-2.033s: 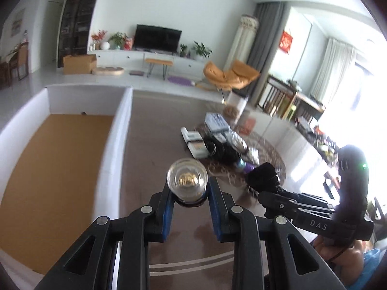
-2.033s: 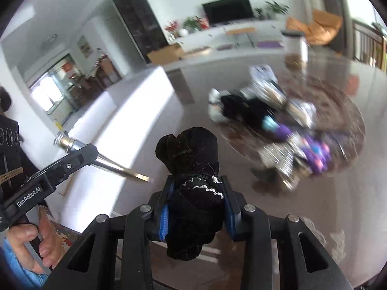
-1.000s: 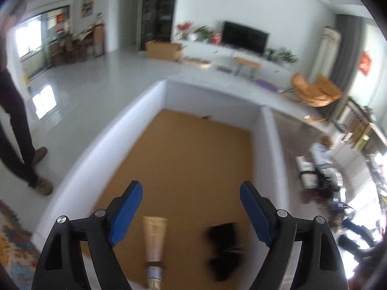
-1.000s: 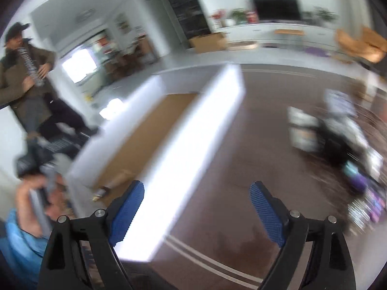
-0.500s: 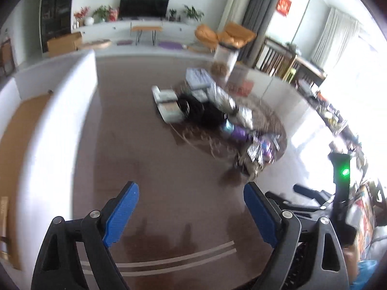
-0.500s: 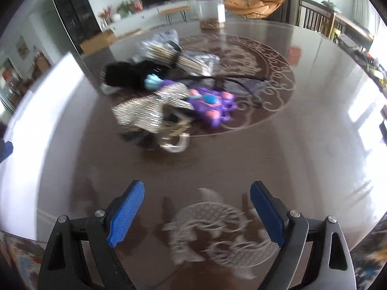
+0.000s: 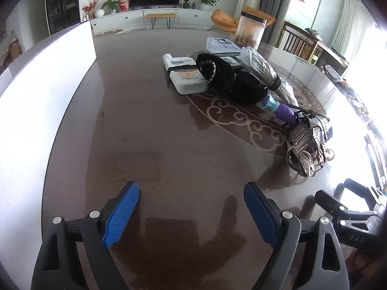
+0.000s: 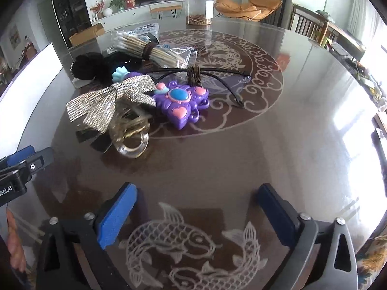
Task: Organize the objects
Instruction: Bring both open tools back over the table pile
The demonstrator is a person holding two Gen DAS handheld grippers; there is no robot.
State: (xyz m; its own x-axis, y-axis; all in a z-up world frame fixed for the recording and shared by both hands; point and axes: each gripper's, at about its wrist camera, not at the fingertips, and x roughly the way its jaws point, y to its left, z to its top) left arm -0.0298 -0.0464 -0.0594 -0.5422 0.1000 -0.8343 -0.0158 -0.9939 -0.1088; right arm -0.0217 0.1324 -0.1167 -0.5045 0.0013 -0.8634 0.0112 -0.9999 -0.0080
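A pile of small objects lies on the dark round table (image 8: 241, 159). In the right wrist view I see a glittery silver bow (image 8: 108, 101), a clear hair claw (image 8: 131, 140), a purple toy (image 8: 181, 104), a bundle of cotton swabs (image 8: 147, 48) and black glasses (image 8: 217, 75). In the left wrist view I see white boxes (image 7: 186, 77), black fabric items (image 7: 229, 79) and the silver bow (image 7: 304, 145). My left gripper (image 7: 191, 212) is open and empty, above the table short of the pile. My right gripper (image 8: 196, 212) is open and empty, near the table's front edge.
A white box wall (image 7: 36, 91) stands along the table's left side. A clear jar (image 8: 198, 7) stands at the far side of the table. Chairs and a side table stand at the right behind the table.
Both grippers let go of the gold tube and the black item into the white box, then swung back right over the table. They now face the pile, closer than half a second ago.
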